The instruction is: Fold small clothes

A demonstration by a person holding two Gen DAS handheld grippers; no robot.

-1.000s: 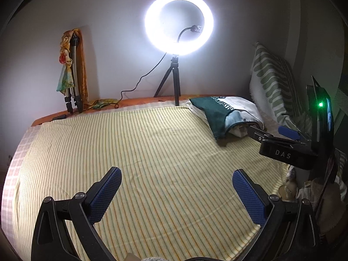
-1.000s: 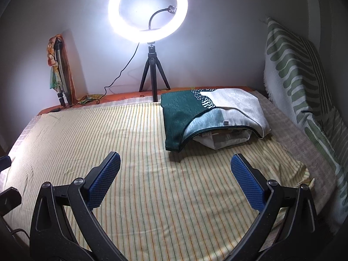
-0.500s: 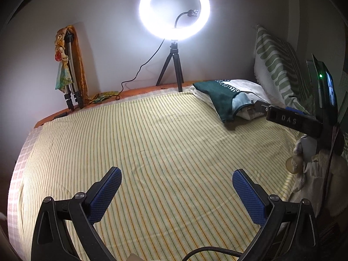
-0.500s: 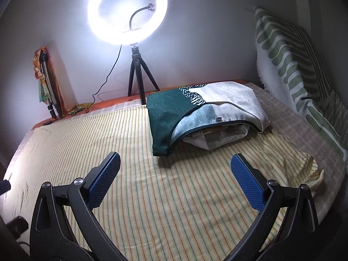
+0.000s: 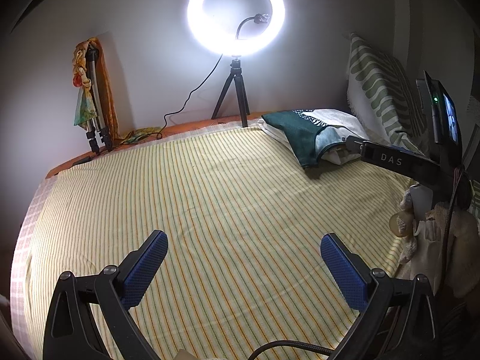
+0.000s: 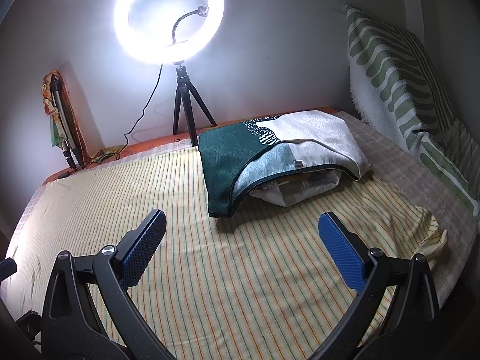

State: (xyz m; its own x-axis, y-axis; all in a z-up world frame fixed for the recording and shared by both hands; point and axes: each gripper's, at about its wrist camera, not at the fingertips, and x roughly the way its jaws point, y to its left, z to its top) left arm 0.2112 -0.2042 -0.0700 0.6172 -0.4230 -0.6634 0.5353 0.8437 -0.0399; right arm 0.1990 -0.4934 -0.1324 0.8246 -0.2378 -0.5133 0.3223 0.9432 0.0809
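**Two open grippers above a striped bed, garments stacked at the far right**

The striped bedsheet (image 5: 210,204), yellow with fine green and orange lines, covers the bed and fills most of both views. A green-and-white patterned pillow (image 6: 399,81) stands upright against the wall at the right edge. A lit ring light (image 5: 236,15) on a black tripod (image 6: 187,111) stands at the far edge of the bed, its cable trailing left along the wall. A second, folded tripod (image 5: 94,102) draped with coloured cloth leans in the far left corner.

The pile of small clothes (image 6: 279,159) lies on the sheet near the far right corner, just in front of the pillow: a teal, pale blue and cream garment on top, its front edge arched over white items beneath.

The left gripper (image 5: 243,267) hangs over bare sheet, its blue-padded jaws spread wide and holding nothing. The right gripper (image 6: 241,246) is likewise spread wide and empty, directly facing the pile, apart from it. In the left wrist view its black body marked "DAS" appears just beside the pile.
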